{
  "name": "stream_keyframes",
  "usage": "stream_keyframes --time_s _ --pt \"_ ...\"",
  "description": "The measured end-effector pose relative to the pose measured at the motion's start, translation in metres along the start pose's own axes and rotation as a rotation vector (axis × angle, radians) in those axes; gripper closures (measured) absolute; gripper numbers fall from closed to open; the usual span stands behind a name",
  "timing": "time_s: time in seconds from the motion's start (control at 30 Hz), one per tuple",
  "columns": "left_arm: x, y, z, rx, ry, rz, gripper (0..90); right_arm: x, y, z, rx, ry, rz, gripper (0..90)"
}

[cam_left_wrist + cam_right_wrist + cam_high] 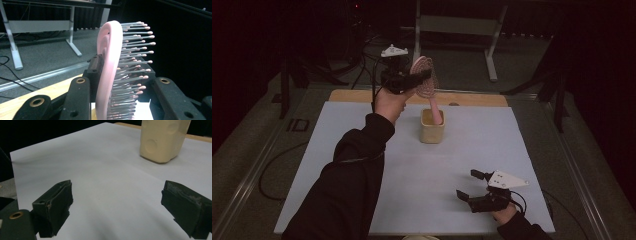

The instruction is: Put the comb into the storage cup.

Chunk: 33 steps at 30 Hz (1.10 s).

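A pink hairbrush [426,80] stands tilted with its handle end inside the cream square cup [432,127] at the middle back of the white mat. My left gripper [412,77] is shut on the brush's head, held high above the cup. In the left gripper view the pink brush head [110,65] with its pink-tipped bristles sits clamped between the two black jaws. My right gripper [472,186] rests low near the mat's front right, open with nothing between its fingers. The right gripper view shows the cup [162,138] ahead and the right gripper [117,207] over bare mat.
The white mat [362,150] covers a wooden table whose edge [347,95] shows at the back. A grey metal stand [457,25] and cables [362,70] lie on the floor beyond. Metal rails [257,165] run along the table's sides.
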State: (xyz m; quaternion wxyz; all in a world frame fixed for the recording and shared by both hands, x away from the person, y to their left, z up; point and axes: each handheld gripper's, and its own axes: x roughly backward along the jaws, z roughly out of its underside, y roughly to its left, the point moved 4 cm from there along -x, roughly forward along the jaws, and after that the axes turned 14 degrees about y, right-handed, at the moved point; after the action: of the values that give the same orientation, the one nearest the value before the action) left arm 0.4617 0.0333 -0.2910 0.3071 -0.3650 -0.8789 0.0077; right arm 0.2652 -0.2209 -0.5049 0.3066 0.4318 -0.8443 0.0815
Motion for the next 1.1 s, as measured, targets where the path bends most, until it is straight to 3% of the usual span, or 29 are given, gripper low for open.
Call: stream_keyframes --time_s 0.33,0.4,0.63,1.1 --pt "-0.006 0.009 -0.006 0.013 -0.022 -0.021 65.6 0.000 -0.001 0.000 -0.001 -0.001 0.002 9.9" --pt "-0.009 0.012 -0.006 0.013 -0.023 -0.042 65.6 -0.001 -0.001 0.000 0.006 0.002 0.008 9.9" --pt "-0.015 0.018 -0.004 0.014 -0.051 -0.048 65.6 0.000 -0.001 0.000 0.001 -0.001 0.007 9.9" --pt "-0.030 0.025 0.005 0.029 -0.051 -0.066 65.6 0.000 -0.001 0.000 0.005 -0.004 0.003 9.9"
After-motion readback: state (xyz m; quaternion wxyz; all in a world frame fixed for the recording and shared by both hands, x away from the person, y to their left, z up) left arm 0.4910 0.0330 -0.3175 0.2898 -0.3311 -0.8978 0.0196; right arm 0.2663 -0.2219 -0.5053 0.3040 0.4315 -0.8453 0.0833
